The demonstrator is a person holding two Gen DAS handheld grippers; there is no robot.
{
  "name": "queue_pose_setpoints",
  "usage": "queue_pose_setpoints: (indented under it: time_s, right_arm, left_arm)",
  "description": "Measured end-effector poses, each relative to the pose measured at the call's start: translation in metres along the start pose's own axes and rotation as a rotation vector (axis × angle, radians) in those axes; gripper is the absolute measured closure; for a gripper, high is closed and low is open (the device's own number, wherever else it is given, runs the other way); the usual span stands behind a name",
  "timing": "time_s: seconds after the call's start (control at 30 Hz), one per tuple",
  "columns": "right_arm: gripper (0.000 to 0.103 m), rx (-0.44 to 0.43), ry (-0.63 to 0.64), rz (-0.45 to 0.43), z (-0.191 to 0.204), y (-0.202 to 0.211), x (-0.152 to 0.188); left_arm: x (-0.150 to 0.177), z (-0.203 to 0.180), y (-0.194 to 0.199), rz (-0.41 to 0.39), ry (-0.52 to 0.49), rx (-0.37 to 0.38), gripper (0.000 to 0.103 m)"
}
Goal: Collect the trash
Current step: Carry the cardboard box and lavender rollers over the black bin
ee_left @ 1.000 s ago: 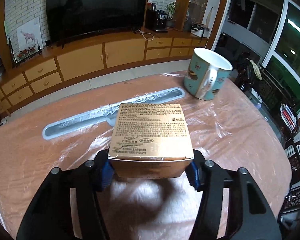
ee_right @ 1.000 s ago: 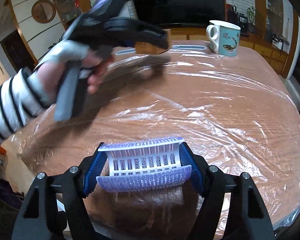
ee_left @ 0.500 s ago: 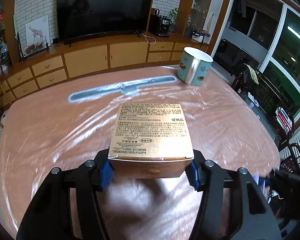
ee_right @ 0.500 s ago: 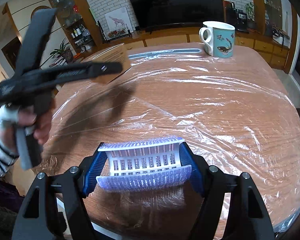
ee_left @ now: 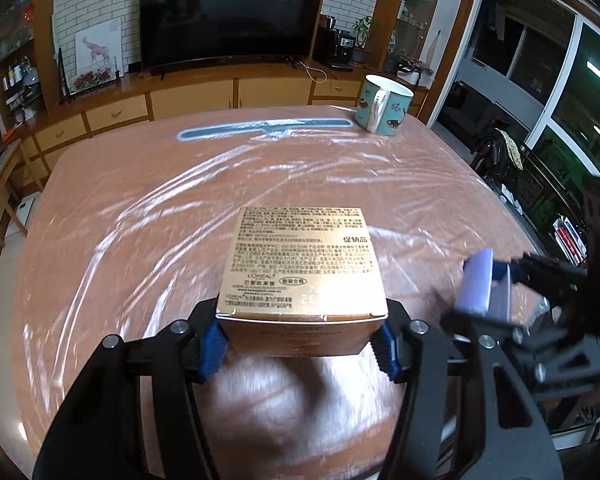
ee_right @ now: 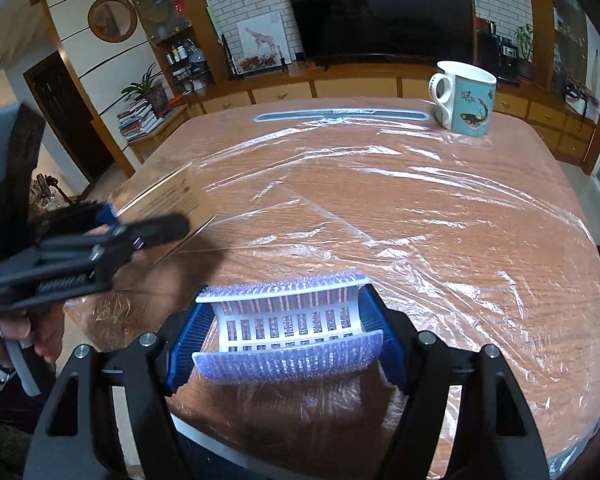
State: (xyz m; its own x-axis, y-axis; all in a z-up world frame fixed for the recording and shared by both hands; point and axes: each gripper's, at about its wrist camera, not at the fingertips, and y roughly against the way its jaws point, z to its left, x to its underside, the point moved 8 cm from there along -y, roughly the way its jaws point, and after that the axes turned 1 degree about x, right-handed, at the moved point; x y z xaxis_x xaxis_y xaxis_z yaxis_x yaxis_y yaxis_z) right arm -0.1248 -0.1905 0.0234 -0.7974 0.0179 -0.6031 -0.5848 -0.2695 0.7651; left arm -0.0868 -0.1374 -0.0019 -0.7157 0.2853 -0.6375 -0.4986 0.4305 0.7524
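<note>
My left gripper [ee_left: 302, 342] is shut on a gold cardboard box [ee_left: 300, 264] printed with small text, held above the near part of the table. In the right wrist view that box [ee_right: 160, 196] hangs at the left, with the left gripper [ee_right: 152, 228] blurred around it. My right gripper [ee_right: 286, 338] is shut on a curved white and purple bristled plastic piece [ee_right: 288, 334] above the table's near edge. The same plastic piece [ee_left: 478, 282] shows at the right of the left wrist view.
A round wooden table [ee_right: 440, 216] under clear plastic film carries a teal and white mug [ee_right: 466, 98] at its far right and a long grey strip [ee_right: 340, 115] at its far edge. Behind it stand low cabinets and a television. A person's hand and striped sleeve show at left.
The left gripper with the gold box has drawn back toward the near side of the table, close to the right gripper. The right gripper has stayed in place with its plastic piece.
</note>
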Motion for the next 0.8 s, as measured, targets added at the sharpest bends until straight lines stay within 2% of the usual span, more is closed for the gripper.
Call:
queue_pose_setpoints:
  time_s: [0.47,0.8]
  right_arm:
    - [0.031,-0.036,0.035,-0.007,0.019,0.03,0.02]
    - [0.031,-0.081,0.06,0.034,0.035,0.051,0.055]
  left_arm:
    - [0.052,-0.007,0.052,-0.003,0.009,-0.007,0.044]
    - [0.092,-0.031,0.074,0.037,-0.068,0.012,0.044]
